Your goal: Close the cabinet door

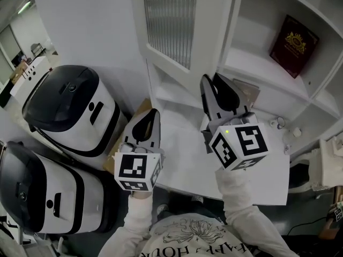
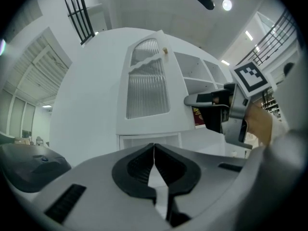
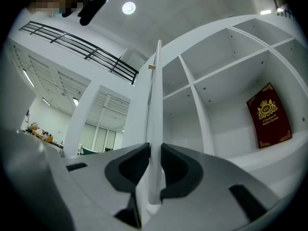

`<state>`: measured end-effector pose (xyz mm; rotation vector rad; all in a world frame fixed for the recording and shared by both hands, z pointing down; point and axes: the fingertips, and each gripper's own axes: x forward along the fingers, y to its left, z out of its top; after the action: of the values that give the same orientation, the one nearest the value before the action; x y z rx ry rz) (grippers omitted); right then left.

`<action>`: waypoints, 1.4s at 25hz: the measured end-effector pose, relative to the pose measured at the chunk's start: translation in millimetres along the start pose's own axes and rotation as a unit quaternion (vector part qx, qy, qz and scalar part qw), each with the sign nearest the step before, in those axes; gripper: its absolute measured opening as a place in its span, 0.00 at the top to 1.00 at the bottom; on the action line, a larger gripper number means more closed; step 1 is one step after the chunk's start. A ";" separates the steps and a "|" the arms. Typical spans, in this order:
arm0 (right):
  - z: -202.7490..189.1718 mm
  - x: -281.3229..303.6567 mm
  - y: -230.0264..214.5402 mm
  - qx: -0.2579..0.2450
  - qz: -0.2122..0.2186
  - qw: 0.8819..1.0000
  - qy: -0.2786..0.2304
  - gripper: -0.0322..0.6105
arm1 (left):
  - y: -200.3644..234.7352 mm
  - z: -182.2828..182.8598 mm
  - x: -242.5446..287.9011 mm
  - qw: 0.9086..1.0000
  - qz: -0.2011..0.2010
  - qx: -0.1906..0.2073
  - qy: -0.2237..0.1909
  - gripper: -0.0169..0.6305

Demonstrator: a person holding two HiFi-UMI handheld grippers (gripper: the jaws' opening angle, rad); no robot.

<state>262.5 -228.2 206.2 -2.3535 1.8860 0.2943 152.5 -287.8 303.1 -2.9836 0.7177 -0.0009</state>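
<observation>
You are facing a tall white cabinet [image 1: 252, 63] whose open shelves fill the upper right of the head view. It is cut off by the top and right edges. Its lower part meets a white table [image 1: 182, 165] that runs toward you through the middle of the frame. Two large black-and-white appliances stand at the left, one in the upper left [image 1: 69, 108] and one in the lower left [image 1: 43, 191]. The lower one is partly cut off.

The cabinet door [image 1: 169, 20], with its ribbed glass panel, stands swung out at the top centre. Its upper end is out of frame.

Your right hand-held gripper [image 1: 213, 82] is clamped on the door's free edge, one pad against each face in the right gripper view. Your left hand-held gripper [image 1: 153, 116] sits lower left of it, apart from the door, with its jaws pressed together and empty.

A dark red book [image 1: 293, 44] leans on an upper right shelf. A small knob [image 2: 165, 51] sits near the door's top edge.

The small pale things [image 1: 278, 123] on the table at right are too small to identify. A brownish shape [image 1: 247, 90] behind the right hand-held gripper is mostly hidden.
</observation>
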 end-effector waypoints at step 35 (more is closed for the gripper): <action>-13.0 32.7 -82.9 0.016 0.020 1.000 -0.009 0.81 | -66.3 20.3 108.2 1.000 -0.009 0.009 -0.010 0.97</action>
<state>351.1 -243.6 208.9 -2.2887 1.9163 0.2858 279.3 -276.6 285.8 -2.9686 0.6863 0.0209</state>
